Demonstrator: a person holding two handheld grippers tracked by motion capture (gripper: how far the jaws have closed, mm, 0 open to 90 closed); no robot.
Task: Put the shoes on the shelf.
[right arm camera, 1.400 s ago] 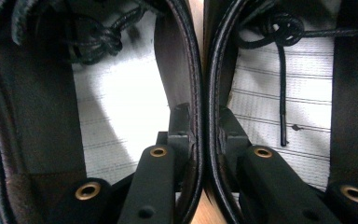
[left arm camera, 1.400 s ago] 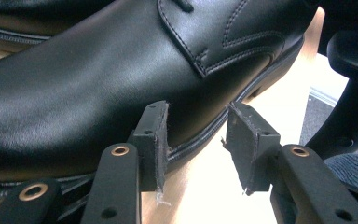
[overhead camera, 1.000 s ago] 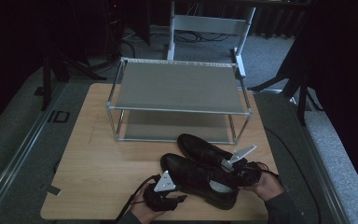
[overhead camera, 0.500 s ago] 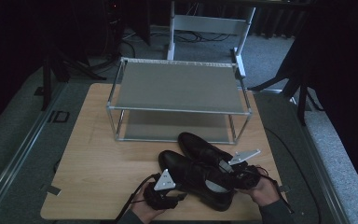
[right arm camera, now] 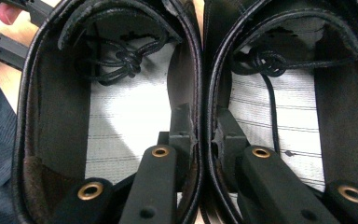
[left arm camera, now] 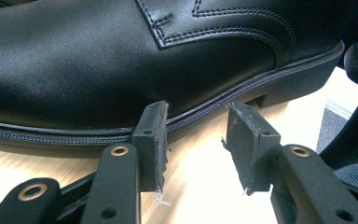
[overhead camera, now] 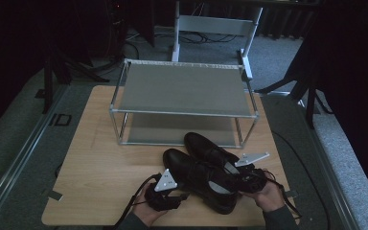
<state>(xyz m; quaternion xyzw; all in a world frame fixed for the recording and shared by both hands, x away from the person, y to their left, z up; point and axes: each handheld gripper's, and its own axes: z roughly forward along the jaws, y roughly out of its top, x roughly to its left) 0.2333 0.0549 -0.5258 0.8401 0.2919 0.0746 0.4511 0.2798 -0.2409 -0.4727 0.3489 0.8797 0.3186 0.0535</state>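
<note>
Shoes point(overhead camera: 206, 167) lay side by side at the table's near edge before the rack point(overhead camera: 184, 103), toes toward it. Right gripper point(right arm camera: 204, 135) pinched their two inner collars together; left gripper point(left arm camera: 196, 135) gaped empty beside the near sole

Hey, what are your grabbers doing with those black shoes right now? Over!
Right gripper pinching both black shoes together by their inner walls. Left gripper open beside near shoe's sole. Rack ahead, nothing blocking.
</note>
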